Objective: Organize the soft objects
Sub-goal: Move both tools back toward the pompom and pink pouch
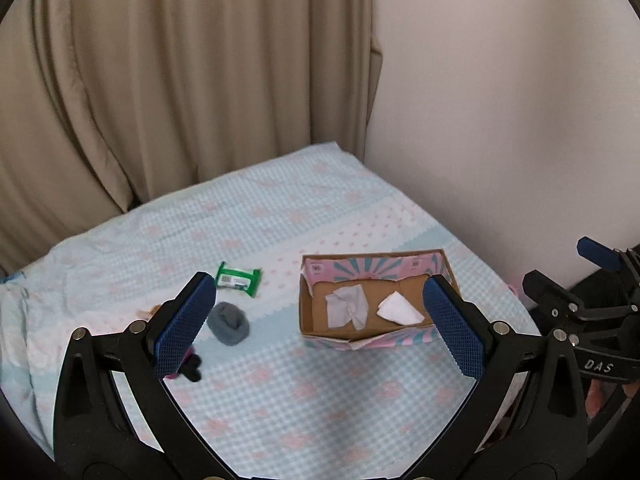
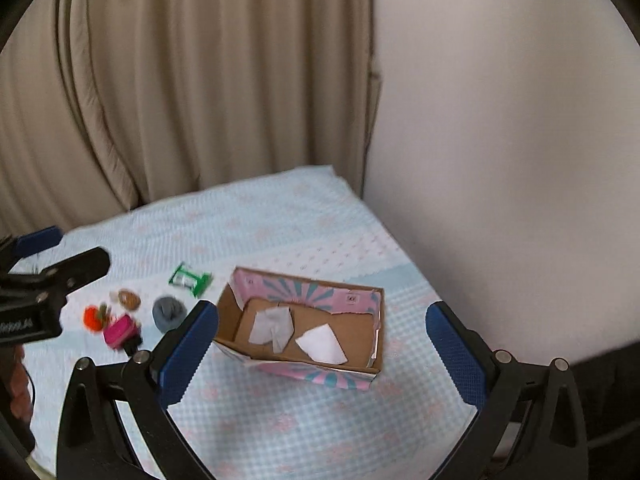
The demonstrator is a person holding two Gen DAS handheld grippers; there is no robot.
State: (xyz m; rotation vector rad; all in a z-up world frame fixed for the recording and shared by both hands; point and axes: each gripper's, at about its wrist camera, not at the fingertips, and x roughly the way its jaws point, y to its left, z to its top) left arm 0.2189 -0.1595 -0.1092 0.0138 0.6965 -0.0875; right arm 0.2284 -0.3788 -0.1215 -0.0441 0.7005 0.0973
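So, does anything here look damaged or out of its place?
The cardboard box looks damaged: its inner flap is torn ragged along the far wall, and its front wall sags. Two white tissues lie loose inside. The grey rolled sock and green packet lie outside it on the bed cover.

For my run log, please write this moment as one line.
left claw: open, empty | right claw: open, empty | box: two tissues inside | grey sock, green packet: on bed, outside box
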